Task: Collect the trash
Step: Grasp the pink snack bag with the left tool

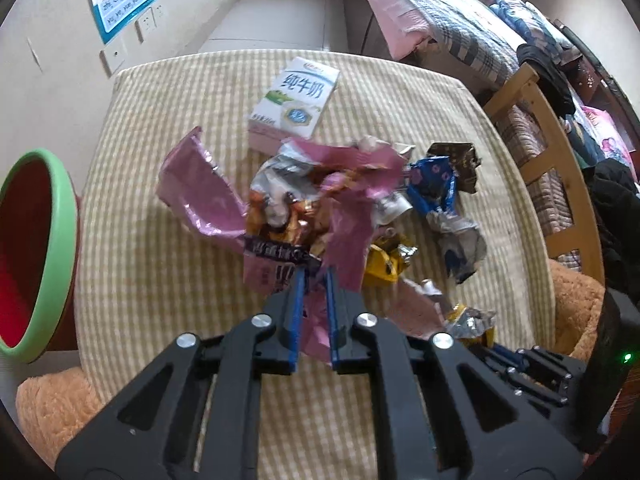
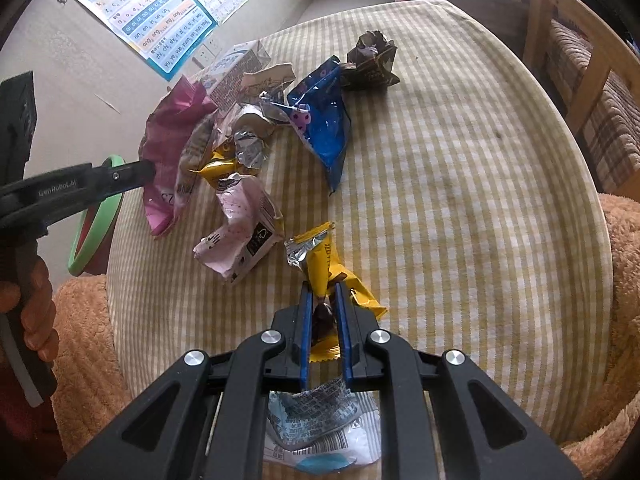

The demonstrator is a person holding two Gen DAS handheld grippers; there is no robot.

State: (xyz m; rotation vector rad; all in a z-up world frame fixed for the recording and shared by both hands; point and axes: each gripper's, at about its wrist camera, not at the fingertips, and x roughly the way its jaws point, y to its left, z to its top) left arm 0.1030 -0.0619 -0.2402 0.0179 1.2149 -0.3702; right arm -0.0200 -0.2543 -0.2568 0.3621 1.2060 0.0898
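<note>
A table with a yellow checked cloth (image 2: 460,200) holds scattered snack wrappers. At its left edge stands a red bin with a green rim (image 1: 40,256). A milk carton (image 1: 294,98) lies at the far side. The left gripper (image 1: 314,280) is clenched on a pink wrapper (image 1: 200,184), lifted above the cloth. The right gripper (image 2: 322,300) pinches a yellow wrapper (image 2: 320,264) near the table's near edge.
</note>
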